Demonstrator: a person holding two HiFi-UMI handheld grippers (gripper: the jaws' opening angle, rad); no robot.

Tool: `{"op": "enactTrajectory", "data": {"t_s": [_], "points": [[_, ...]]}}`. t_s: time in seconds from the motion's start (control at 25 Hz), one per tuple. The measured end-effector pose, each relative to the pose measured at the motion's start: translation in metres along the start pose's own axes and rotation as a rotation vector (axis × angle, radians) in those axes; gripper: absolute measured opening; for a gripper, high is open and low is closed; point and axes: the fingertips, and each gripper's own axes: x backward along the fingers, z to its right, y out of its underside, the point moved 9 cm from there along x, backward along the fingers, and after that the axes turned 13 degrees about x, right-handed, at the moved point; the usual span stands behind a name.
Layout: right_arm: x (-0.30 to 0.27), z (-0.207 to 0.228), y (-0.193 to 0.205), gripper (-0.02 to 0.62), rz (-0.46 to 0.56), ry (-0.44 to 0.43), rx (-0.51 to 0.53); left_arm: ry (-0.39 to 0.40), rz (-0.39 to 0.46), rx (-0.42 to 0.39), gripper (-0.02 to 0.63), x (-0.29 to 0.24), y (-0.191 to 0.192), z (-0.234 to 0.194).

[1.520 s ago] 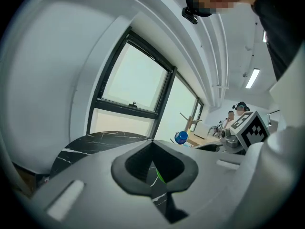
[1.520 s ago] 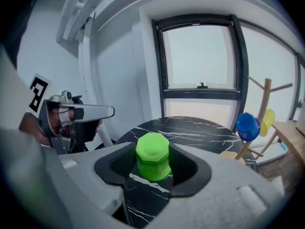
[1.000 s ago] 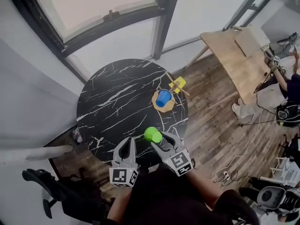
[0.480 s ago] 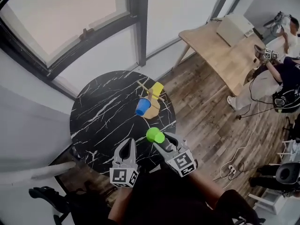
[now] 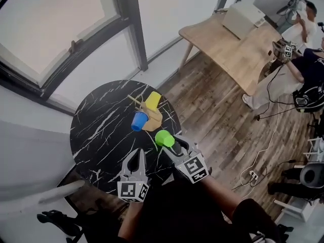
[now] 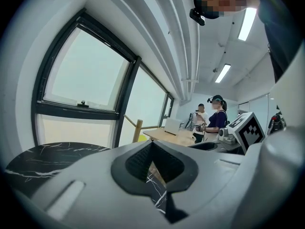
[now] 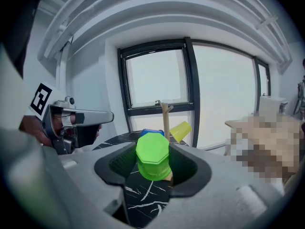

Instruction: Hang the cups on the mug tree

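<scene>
My right gripper [image 5: 169, 143] is shut on a green cup [image 5: 164, 138], which it holds bottom-forward over the near right edge of the round black marble table [image 5: 101, 130]. In the right gripper view the green cup [image 7: 152, 155] sits between the pads. Just beyond it stands the wooden mug tree [image 5: 150, 116], with a blue cup [image 5: 137, 120] and a yellow cup [image 5: 153, 99] on its pegs. The mug tree post [image 7: 165, 118] rises behind the green cup. My left gripper [image 5: 136, 156] is shut and empty, to the left of the right one, over the table's near edge.
A light wooden table [image 5: 228, 39] stands at the back right on the plank floor, with people [image 5: 304, 44] beside it. Cables and a power strip [image 5: 253, 175] lie on the floor at right. A large window [image 5: 50, 29] is behind the marble table. A black chair base [image 5: 55, 219] is at bottom left.
The head view has swung, so the table and mug tree sit further left and lower. The green cup in my right gripper is nearer the mug tree. Both jaws are unchanged.
</scene>
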Motion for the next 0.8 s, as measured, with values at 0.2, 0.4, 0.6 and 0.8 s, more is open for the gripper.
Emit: {"op": "enactTrajectory", "data": {"t_s": [0.2,0.4,0.6,0.8], "points": [[-0.011,0.027,0.013,0.213,-0.007,-0.006,-0.008,-0.018,-0.012,-0.005,0.0,-0.02,0.0,0.012],[-0.027,0.049,0.026,0.213,-0.021,-0.025,-0.022,-0.03,-0.02,0.015,0.0,-0.038,0.007,0.022],[-0.042,0.066,0.035,0.213,-0.021,-0.05,-0.027,-0.05,-0.02,0.005,0.0,-0.051,0.008,0.033],[-0.062,0.073,0.042,0.213,-0.023,-0.088,-0.009,-0.073,-0.007,0.008,0.0,-0.06,0.016,0.032]]}}
